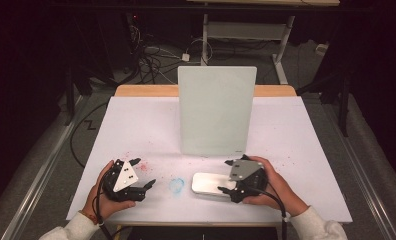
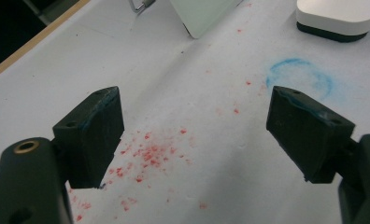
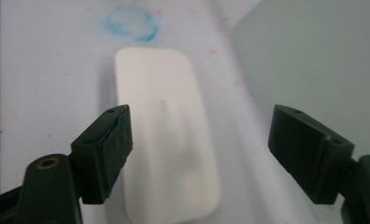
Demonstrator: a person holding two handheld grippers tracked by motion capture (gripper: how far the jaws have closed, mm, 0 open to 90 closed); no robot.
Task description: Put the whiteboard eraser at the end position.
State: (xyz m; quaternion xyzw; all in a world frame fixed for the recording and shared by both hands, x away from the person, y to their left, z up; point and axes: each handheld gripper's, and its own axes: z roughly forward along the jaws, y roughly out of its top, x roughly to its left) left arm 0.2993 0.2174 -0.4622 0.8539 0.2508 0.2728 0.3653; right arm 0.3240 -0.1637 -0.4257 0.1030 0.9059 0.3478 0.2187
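A white rounded eraser [image 1: 208,184] with a dark underside lies flat near the table's front edge. My right gripper [image 1: 226,176] is open and hovers over the eraser's right end. In the right gripper view the eraser [image 3: 167,135] lies below and between the spread jaws, closer to the left one, and neither jaw touches it. My left gripper [image 1: 145,172] is open at the front left with nothing in it. Its jaws straddle red specks [image 2: 150,154] on the white table cover [image 2: 197,84]. The eraser [image 2: 342,14] is at the top right of the left gripper view.
A white board [image 1: 216,110] stands upright mid-table, just behind the eraser. A blue smudged ring [image 1: 176,185] marks the cover between the grippers. Red specks [image 1: 143,166] lie by the left gripper. Cables and a desk frame [image 1: 246,35] are on the floor beyond the table.
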